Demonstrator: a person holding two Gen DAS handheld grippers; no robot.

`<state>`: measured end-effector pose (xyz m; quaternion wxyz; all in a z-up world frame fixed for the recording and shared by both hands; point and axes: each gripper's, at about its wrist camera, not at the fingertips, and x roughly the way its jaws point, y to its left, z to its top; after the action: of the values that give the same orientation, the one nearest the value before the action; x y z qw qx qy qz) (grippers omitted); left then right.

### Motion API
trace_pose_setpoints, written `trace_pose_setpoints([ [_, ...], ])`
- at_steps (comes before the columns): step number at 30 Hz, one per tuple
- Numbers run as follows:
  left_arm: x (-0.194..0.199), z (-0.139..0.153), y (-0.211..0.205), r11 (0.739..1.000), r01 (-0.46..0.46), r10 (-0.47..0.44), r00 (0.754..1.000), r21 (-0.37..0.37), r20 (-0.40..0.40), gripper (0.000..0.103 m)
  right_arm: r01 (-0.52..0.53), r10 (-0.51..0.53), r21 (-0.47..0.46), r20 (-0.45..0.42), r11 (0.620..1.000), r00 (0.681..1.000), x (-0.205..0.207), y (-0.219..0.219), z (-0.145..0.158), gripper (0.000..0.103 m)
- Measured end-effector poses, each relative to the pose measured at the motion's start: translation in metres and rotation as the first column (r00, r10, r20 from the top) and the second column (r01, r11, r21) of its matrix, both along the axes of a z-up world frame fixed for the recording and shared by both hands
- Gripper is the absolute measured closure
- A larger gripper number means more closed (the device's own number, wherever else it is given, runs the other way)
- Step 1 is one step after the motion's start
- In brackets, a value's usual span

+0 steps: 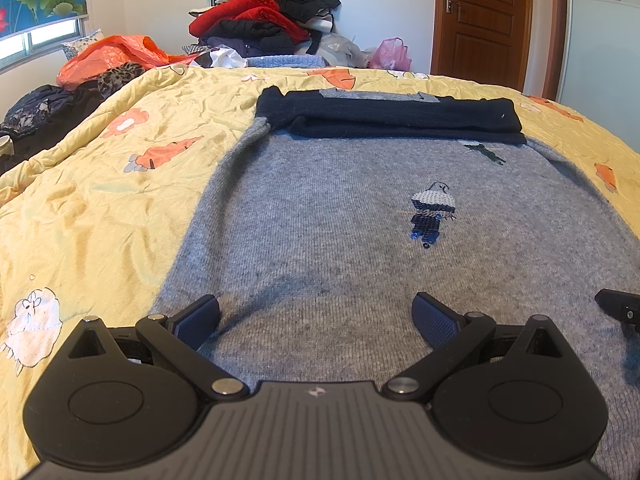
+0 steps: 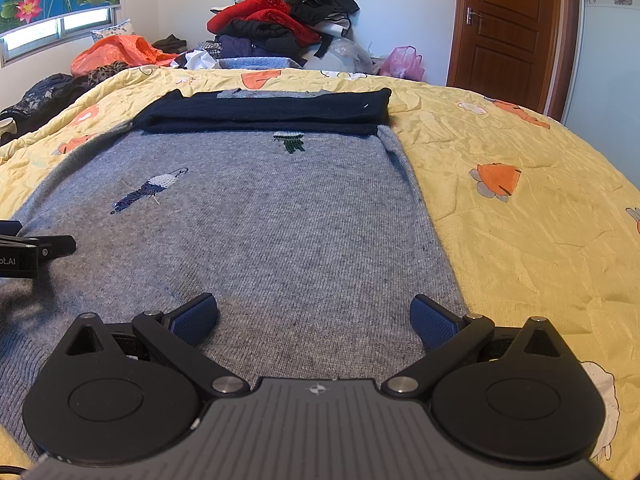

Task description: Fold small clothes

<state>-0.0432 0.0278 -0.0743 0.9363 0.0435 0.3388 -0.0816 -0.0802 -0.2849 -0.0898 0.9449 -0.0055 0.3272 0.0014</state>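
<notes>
A small grey knit sweater (image 1: 320, 216) (image 2: 256, 216) lies flat on the yellow quilt, with embroidered bird figures on its front. Its navy sleeves (image 1: 396, 118) (image 2: 264, 114) are folded across the far end. My left gripper (image 1: 316, 316) hovers open over the near left part of the sweater, nothing between its blue pads. My right gripper (image 2: 314, 316) is open over the near right part, close to the sweater's right edge. Each gripper's tip shows at the side of the other's view: the right gripper (image 1: 618, 306) and the left gripper (image 2: 36, 248).
The yellow quilt (image 1: 100, 208) (image 2: 520, 220) with orange carrot prints covers the bed. A pile of red and black clothes (image 1: 264, 12) (image 2: 284, 12) and plastic bags (image 1: 390, 54) sit at the far end. Dark garments (image 1: 44, 112) lie at the left. A brown door (image 2: 508, 20) stands at right.
</notes>
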Motion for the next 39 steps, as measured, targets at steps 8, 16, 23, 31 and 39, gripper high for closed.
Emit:
trace_pose_setpoints([
  [8, 0.000, 0.000, 0.000, 1.000, 0.000, 0.000, 1.000, 0.001, 0.001, 0.000, 0.000, 0.000, 0.000, 0.000, 1.000, 1.000, 0.000, 0.000, 0.000, 0.000],
  [16, -0.001, 0.000, 0.000, 1.000, 0.002, -0.002, 1.000, 0.000, 0.000, 0.000, -0.005, 0.005, 0.000, -0.001, 1.000, 1.000, 0.001, 0.000, 0.000, 0.000],
  [23, -0.010, 0.010, 0.017, 0.999, -0.032, 0.032, 0.999, 0.005, 0.014, 0.000, -0.062, 0.062, 0.041, 0.012, 0.997, 0.998, -0.005, -0.007, 0.013, 0.000],
  [31, -0.019, 0.027, 0.103, 0.963, -0.127, 0.110, 0.990, -0.239, -0.082, 0.000, -0.016, 0.002, 0.243, 0.059, 0.970, 0.998, -0.012, -0.060, 0.036, 0.000],
  [39, -0.022, 0.012, 0.145, 0.808, 0.015, -0.170, 0.963, -0.588, -0.209, 0.000, 0.107, -0.043, 0.623, -0.118, 0.775, 0.992, -0.015, -0.142, 0.014, 0.008],
])
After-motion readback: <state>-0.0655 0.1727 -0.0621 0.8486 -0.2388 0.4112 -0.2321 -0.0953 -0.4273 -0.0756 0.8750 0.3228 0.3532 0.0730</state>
